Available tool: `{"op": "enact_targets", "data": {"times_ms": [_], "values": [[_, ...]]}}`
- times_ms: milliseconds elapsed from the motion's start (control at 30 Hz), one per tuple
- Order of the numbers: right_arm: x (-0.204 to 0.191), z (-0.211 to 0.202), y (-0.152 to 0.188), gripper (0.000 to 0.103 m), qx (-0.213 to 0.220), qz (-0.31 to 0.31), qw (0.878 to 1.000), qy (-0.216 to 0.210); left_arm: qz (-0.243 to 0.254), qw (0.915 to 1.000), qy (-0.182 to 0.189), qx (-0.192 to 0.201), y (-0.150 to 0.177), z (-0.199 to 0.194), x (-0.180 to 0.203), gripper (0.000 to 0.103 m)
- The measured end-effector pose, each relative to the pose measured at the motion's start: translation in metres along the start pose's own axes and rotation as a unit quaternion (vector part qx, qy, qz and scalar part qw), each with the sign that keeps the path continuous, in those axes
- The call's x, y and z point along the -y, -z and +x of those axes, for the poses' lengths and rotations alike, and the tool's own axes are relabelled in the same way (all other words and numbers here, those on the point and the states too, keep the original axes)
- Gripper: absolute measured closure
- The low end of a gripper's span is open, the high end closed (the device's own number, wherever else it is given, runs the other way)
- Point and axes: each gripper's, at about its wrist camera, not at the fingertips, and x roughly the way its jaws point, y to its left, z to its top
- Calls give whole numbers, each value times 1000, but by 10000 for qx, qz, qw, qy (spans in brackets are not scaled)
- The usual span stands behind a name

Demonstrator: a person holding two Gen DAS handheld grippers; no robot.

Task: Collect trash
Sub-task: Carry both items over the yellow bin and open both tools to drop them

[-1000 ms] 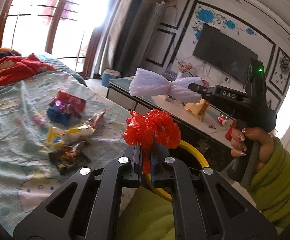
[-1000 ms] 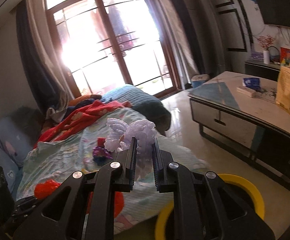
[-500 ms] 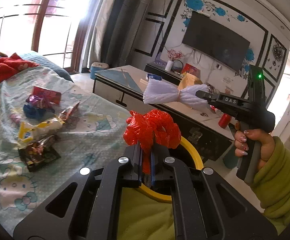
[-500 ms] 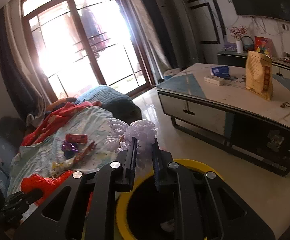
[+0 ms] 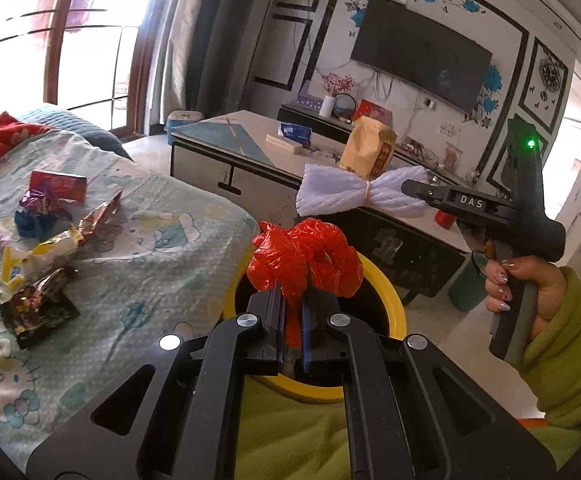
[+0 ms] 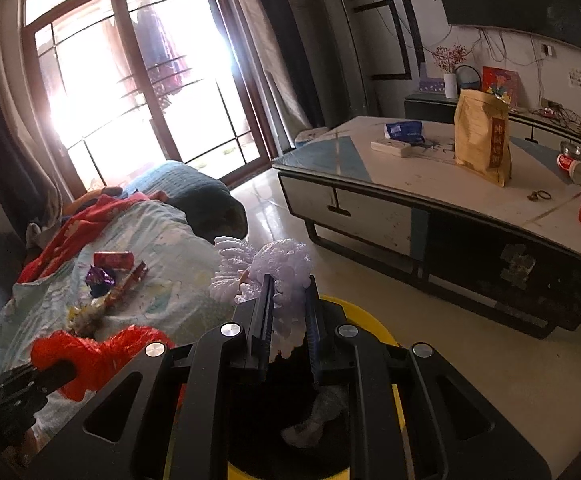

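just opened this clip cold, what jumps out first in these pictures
The crumpled red plastic bag pinched in the left gripper stands out most, held right above the yellow-rimmed trash bin. Beside it the right gripper clamps a white foam fruit net over the same bin. To the left, snack wrappers lie scattered on the pale cartoon-print bedsheet.
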Motion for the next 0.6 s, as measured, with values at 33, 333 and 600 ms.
{"op": "enact_targets", "data": {"times_ms": [33,333,600], "values": [[2,0,2,88,-28,-13,10000,39,26,10000,-8,-30,0,3,1,101],[21,6,20,88,-315,22,9991,285,169,9994,-7,-288,5,26,12,101],[32,18,31,86,-616,82,9975,336,295,9981,47,-538,10,45,20,101]]}}
